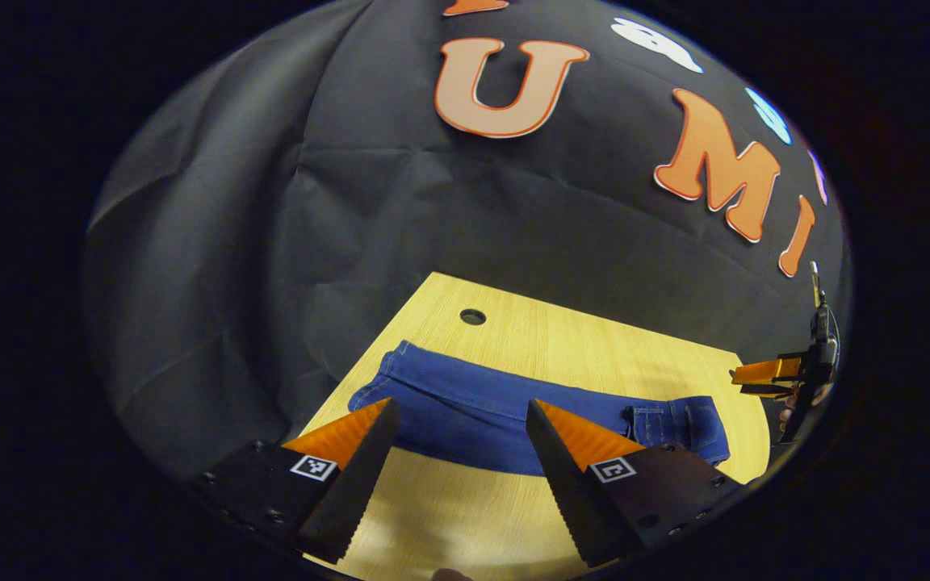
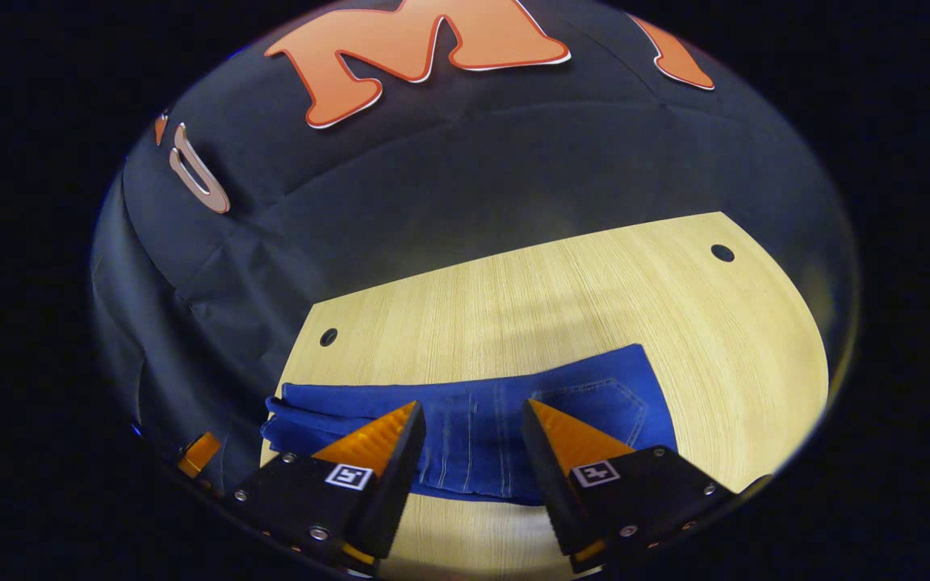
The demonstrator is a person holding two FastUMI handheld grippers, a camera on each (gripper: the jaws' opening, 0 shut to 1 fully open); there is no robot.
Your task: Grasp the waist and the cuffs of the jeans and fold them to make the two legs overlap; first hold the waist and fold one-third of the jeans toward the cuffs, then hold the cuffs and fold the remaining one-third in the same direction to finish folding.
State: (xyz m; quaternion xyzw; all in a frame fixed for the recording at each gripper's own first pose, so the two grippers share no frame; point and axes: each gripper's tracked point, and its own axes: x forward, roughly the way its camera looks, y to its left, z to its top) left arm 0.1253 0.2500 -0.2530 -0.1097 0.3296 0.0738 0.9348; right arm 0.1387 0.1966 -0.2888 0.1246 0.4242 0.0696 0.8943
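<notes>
Blue jeans [image 1: 449, 387] lie flat on the wooden table [image 1: 578, 339], legs laid one over the other in a long strip. In the left gripper view the cuffs [image 1: 388, 367] are at the left and the waist [image 1: 687, 428] at the right. My left gripper [image 1: 461, 403] hovers open over the leg part, holding nothing. In the right gripper view the jeans [image 2: 513, 379] show a back pocket [image 2: 602, 395] at the right. My right gripper [image 2: 471, 403] stands open just above them, nothing between its fingers. The right gripper [image 1: 764, 379] also appears beyond the waist end.
The table [image 2: 554, 274] has small round holes [image 2: 328, 336] [image 2: 722, 252] near its far corners, and one hole [image 1: 472, 316] lies behind the jeans. Black cloth walls close in behind and left of the table. Bare wood stretches beyond the jeans.
</notes>
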